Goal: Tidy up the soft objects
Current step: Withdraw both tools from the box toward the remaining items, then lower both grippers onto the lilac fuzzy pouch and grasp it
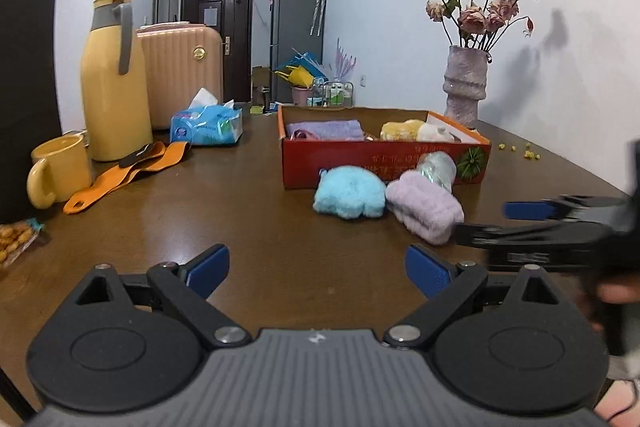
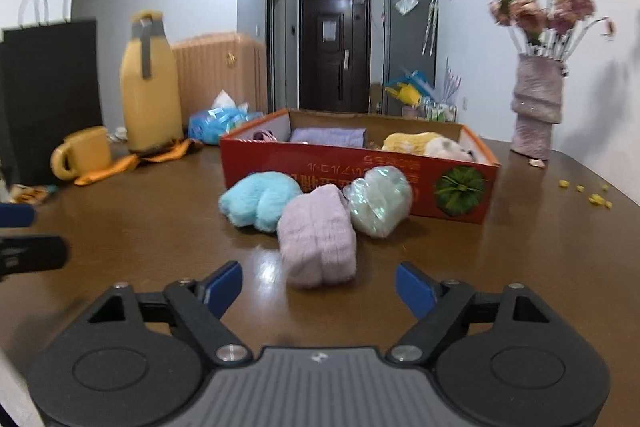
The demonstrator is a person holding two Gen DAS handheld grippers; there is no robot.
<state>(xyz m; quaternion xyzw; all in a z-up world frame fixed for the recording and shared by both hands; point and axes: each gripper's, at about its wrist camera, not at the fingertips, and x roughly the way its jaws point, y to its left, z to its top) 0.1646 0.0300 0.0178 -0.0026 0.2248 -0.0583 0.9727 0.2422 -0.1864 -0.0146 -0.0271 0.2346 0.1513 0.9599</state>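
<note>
A red cardboard box (image 1: 340,163) (image 2: 320,167) stands on the brown table; it holds a purple towel (image 1: 326,130) (image 2: 327,137) and a yellow-white plush (image 1: 416,131) (image 2: 428,145). In front of it lie a blue fluffy item (image 1: 349,197) (image 2: 260,203), a lilac fluffy item (image 1: 426,211) (image 2: 316,237) and a shiny wrapped bundle (image 1: 438,167) (image 2: 380,201). My left gripper (image 1: 318,269) is open and empty, short of the blue item. My right gripper (image 2: 319,285) is open and empty, just short of the lilac item; it also shows in the left wrist view (image 1: 504,219).
At the left stand a yellow thermos (image 1: 114,79) (image 2: 150,83), a yellow mug (image 1: 60,171) (image 2: 82,153), orange straps (image 1: 128,167), a blue tissue pack (image 1: 206,125) and a snack bag (image 1: 16,237). A vase of dried roses (image 1: 466,87) (image 2: 538,107) stands at the back right, with yellow crumbs (image 2: 588,193) nearby.
</note>
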